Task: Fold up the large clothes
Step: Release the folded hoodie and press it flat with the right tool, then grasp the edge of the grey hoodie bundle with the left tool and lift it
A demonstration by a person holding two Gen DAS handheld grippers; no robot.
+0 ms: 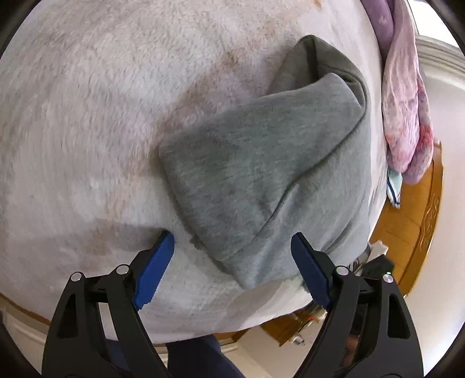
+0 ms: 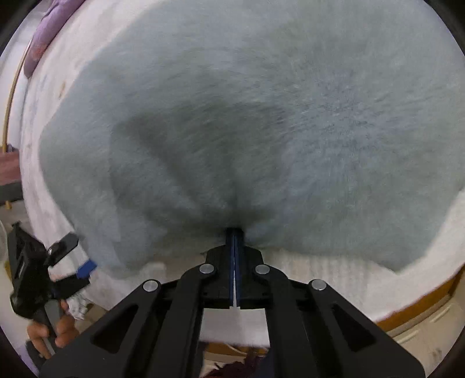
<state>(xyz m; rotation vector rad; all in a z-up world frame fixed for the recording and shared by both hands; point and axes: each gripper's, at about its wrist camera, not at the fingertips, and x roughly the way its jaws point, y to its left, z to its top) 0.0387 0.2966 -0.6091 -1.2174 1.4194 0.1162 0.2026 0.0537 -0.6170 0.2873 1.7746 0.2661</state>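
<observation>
A grey sweatshirt-like garment (image 1: 261,162) lies on a white fluffy blanket (image 1: 87,116) covering a bed. In the left wrist view my left gripper (image 1: 232,237) stands open just above the garment's near folded corner. That corner lies between the blue fingers (image 1: 162,261), which do not press on it. In the right wrist view the garment (image 2: 261,116) fills most of the blurred frame. My right gripper (image 2: 234,231) is shut on a pinch of its near edge, with creases fanning out from the tips. The left gripper (image 2: 72,256) shows at the lower left, held by a hand (image 2: 46,334).
A pink and purple quilt (image 1: 404,96) is bunched along the bed's far right side and appears again as the quilt (image 2: 49,26) at the upper left. A wooden bed frame (image 1: 418,221) borders the blanket's edge (image 2: 319,270). A dark trouser leg (image 1: 197,357) stands below.
</observation>
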